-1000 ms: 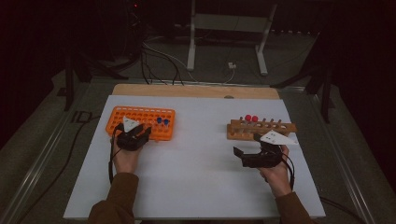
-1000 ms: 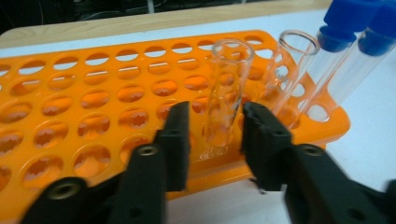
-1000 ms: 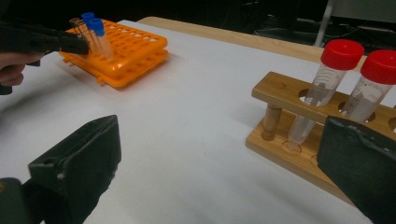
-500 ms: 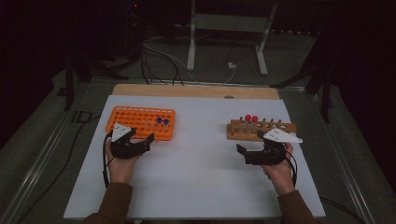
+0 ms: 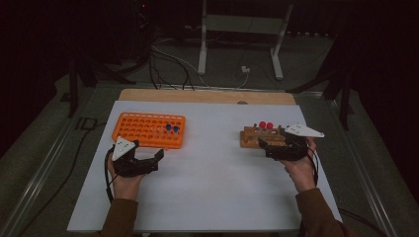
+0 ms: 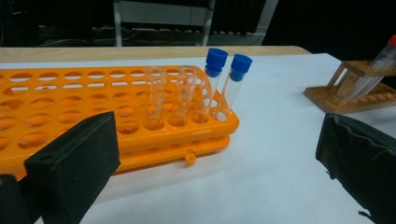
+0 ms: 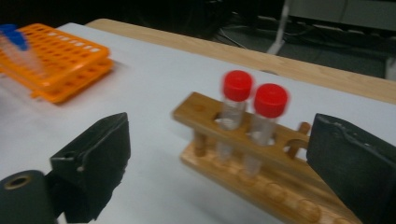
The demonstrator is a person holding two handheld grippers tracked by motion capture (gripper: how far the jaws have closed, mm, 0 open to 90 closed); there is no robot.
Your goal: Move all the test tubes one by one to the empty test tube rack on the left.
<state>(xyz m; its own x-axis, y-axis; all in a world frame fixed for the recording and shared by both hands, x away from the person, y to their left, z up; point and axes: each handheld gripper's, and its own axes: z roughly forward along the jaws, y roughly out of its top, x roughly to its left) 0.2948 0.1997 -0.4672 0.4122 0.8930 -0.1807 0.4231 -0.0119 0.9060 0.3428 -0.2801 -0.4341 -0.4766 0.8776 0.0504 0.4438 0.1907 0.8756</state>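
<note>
Red-capped tubes (image 7: 254, 121) stand upright in your wooden rack (image 5: 257, 137) on the counter (image 5: 217, 187), dead ahead of your right gripper (image 5: 269, 146), jaws apart, just closing. Your left gripper (image 5: 153, 159), jaws just opening, empty, sits beside the orange rack (image 5: 143, 129).

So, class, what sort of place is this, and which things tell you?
Probably a lab-style test bench: an orange tube rack with blue-capped tubes, a wooden rack with red-capped tubes, and cables on the dark floor behind the table.

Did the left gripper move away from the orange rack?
Yes. The left gripper has pulled back from the orange rack toward the person, fingers just opened, nothing between them.
</note>
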